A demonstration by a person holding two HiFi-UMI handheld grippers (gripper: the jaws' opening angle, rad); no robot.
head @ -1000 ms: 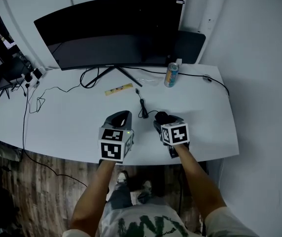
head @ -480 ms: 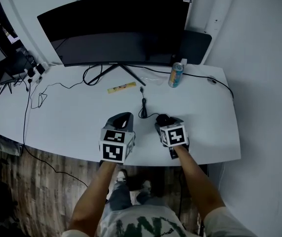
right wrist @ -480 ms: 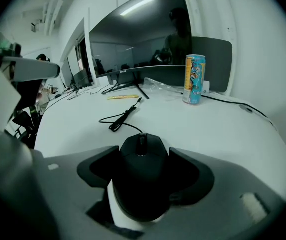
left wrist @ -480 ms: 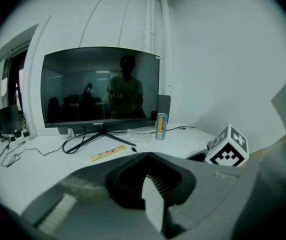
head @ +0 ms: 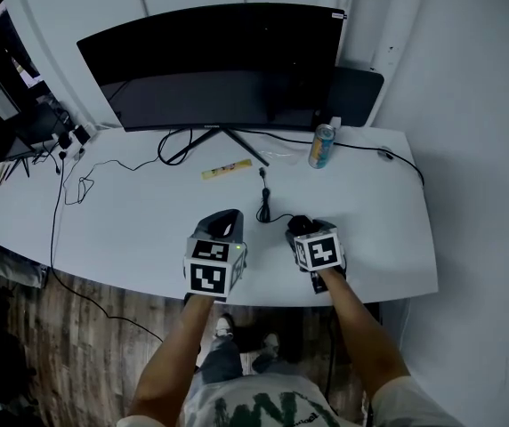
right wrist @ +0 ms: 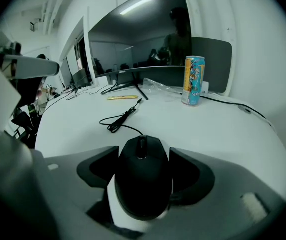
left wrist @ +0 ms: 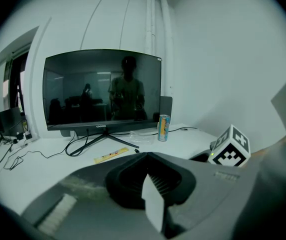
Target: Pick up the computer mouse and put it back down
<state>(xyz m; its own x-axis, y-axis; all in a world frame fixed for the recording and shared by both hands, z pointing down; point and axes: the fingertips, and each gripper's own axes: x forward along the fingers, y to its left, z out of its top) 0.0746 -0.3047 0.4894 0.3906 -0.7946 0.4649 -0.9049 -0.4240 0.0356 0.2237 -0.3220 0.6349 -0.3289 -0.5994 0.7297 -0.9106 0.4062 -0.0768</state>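
Observation:
The black computer mouse [right wrist: 143, 179] lies between the jaws of my right gripper [right wrist: 143, 161], and both pads sit against its sides. In the head view the mouse [head: 297, 225] shows just ahead of the right gripper [head: 304, 231], near the white desk's [head: 130, 229] front edge. Its cable [right wrist: 120, 120] runs away in a small coil towards the monitor. I cannot tell whether the mouse rests on the desk or hangs just above it. My left gripper [head: 222, 225] hovers to the left of the mouse, its jaws [left wrist: 150, 176] together with nothing between them.
A wide black monitor [head: 219, 60] stands at the back of the desk on a splayed foot. A drink can [head: 322, 146] stands right of the foot, and a yellow strip [head: 226, 169] lies in front of it. Thin cables trail over the desk's left side.
The head camera has shifted a little, so the desk sits lower in the picture. Both grippers and the mouse keep their places.

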